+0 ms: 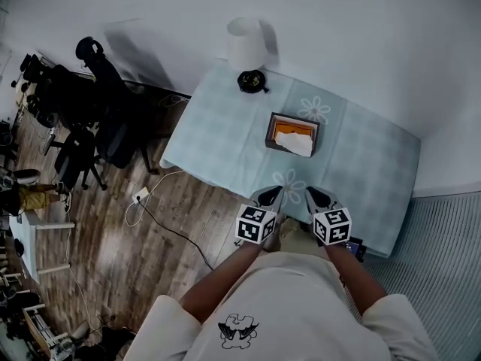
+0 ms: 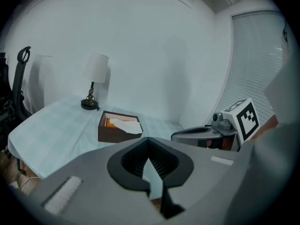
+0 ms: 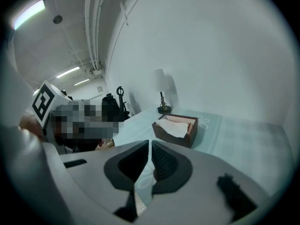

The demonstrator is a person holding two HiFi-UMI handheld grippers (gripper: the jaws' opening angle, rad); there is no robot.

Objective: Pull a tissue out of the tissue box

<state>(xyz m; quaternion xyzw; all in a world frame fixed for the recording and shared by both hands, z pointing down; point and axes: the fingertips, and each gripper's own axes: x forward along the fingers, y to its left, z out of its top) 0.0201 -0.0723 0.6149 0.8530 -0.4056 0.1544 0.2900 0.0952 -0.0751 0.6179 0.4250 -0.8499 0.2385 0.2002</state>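
A brown tissue box stands near the middle of a table covered with a pale blue cloth. A white tissue sticks out of its open top. My left gripper and right gripper hover side by side over the table's near edge, well short of the box. Both point toward it, shut and with nothing in them. From the left gripper view the box lies ahead beyond the closed jaws of the left gripper. The right gripper view has the box ahead of the right gripper.
A white-shaded lamp with a dark base stands at the table's far edge against the wall. Black office chairs and a cable on the wood floor are to the left. A ribbed white panel lies to the right.
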